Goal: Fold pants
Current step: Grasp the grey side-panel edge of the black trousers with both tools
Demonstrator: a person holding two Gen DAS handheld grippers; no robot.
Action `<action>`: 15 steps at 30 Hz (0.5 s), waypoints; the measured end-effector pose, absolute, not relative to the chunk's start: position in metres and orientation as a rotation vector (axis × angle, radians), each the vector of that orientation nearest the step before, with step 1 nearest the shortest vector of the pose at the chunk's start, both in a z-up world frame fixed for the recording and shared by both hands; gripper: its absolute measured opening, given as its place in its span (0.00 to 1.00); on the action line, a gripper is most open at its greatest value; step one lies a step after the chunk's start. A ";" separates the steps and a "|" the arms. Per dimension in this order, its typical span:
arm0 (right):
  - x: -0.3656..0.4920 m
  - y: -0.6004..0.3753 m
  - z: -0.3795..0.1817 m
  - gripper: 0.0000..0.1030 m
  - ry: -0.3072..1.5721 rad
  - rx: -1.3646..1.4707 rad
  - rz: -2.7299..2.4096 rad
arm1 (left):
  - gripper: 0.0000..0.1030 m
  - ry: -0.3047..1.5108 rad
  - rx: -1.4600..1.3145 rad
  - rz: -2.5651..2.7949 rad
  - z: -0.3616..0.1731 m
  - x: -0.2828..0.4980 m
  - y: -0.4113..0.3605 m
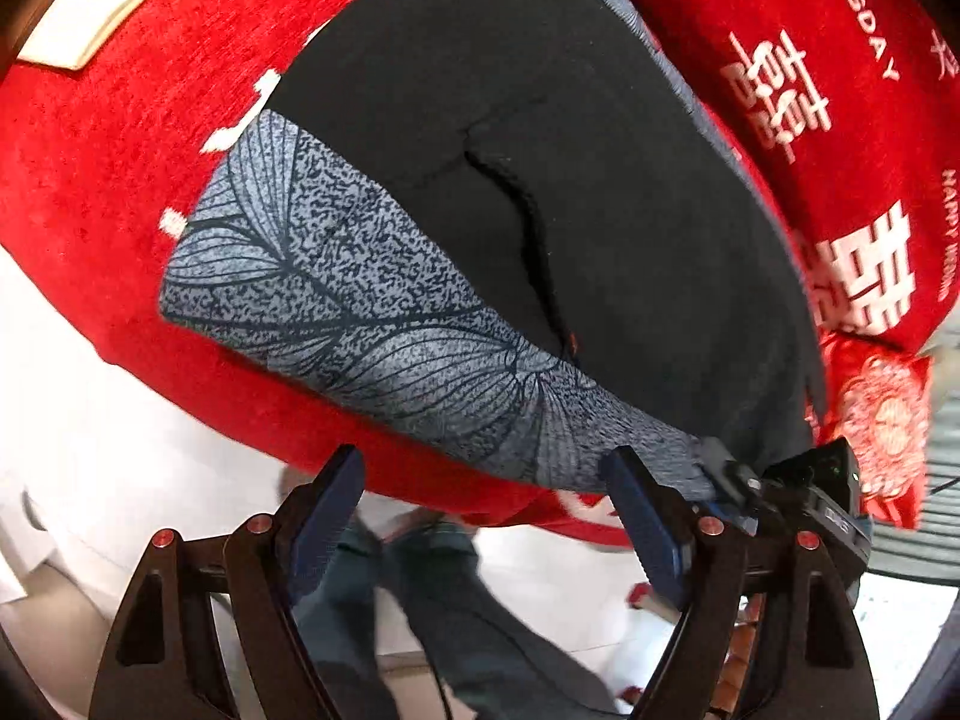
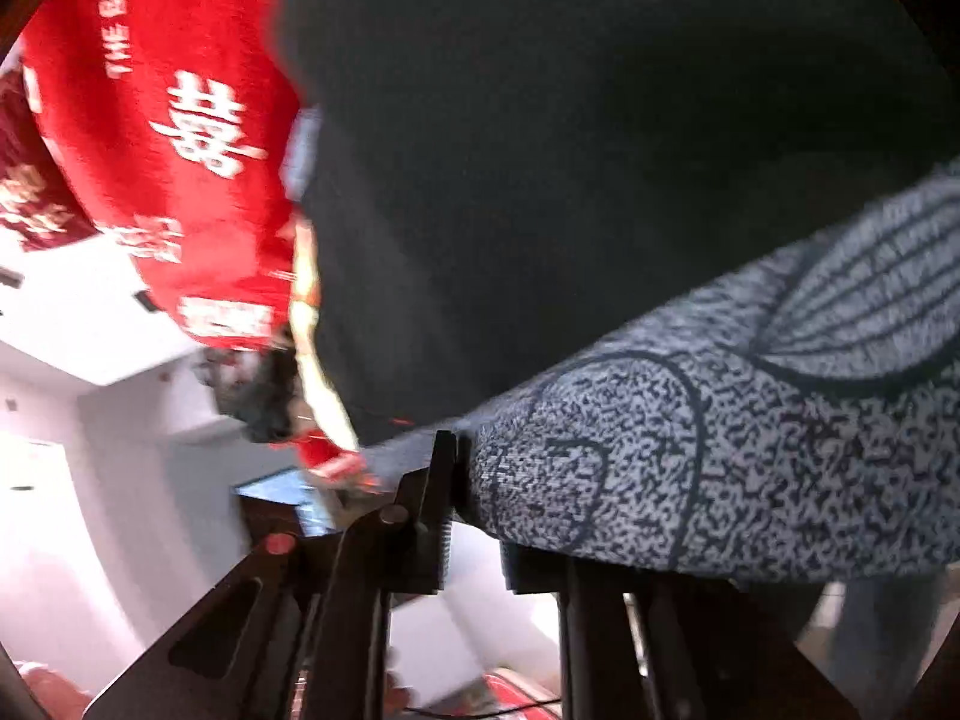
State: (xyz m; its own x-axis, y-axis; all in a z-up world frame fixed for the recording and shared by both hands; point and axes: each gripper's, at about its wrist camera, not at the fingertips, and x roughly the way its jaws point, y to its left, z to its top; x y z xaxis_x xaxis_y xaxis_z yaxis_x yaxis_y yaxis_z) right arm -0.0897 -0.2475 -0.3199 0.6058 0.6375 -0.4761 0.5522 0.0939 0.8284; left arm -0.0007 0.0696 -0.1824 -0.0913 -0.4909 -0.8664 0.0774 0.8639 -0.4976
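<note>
Black pants point(image 1: 600, 192) with a grey patterned waistband point(image 1: 372, 324) cover most of the red blanket point(image 1: 108, 192) in the left wrist view. Bare red cloth remains at the left and lower left of the frame. At the right edge a red patterned cushion point(image 1: 882, 420) crowds the pants, and the right gripper point(image 1: 729, 468) is clamped on the waistband's lower right end. White floor point(image 1: 78, 462) lies open along the lower left.

red printed bedspread point(image 1: 120, 180) — pale floor point(image 1: 90, 450) below — white walls point(image 2: 90, 480).
</note>
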 end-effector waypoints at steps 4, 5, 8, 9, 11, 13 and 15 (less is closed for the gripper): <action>-0.083 -0.245 -0.284 0.13 1.003 1.500 0.194 | 0.82 1.548 -0.422 -0.522 -0.173 0.014 0.065; -0.082 -0.246 -0.280 0.13 1.004 1.496 0.205 | 0.80 1.544 -0.444 -0.522 -0.175 0.020 0.063; -0.084 -0.248 -0.279 0.17 1.028 1.475 0.220 | 0.39 1.527 -0.471 -0.517 -0.179 0.032 0.054; -0.082 -0.248 -0.281 0.18 1.044 1.474 0.208 | 0.35 1.529 -0.453 -0.527 -0.182 0.036 0.050; -0.089 -0.254 -0.291 0.27 1.068 1.487 0.171 | 0.31 1.521 -0.425 -0.545 -0.181 0.036 0.047; -0.102 -0.261 -0.303 0.44 1.070 1.480 0.113 | 0.31 1.520 -0.395 -0.563 -0.176 0.035 0.043; -0.120 -0.269 -0.309 0.48 1.048 1.500 0.052 | 0.31 1.520 -0.371 -0.587 -0.171 0.033 0.037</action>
State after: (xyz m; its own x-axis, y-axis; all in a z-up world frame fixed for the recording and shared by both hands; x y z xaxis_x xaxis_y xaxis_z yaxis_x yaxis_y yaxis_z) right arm -0.1197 -0.2692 -0.3095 0.5870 0.6173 -0.5238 0.5620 0.1549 0.8125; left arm 0.0335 0.0371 -0.1710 -0.0462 -0.5716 -0.8192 0.1270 0.8101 -0.5724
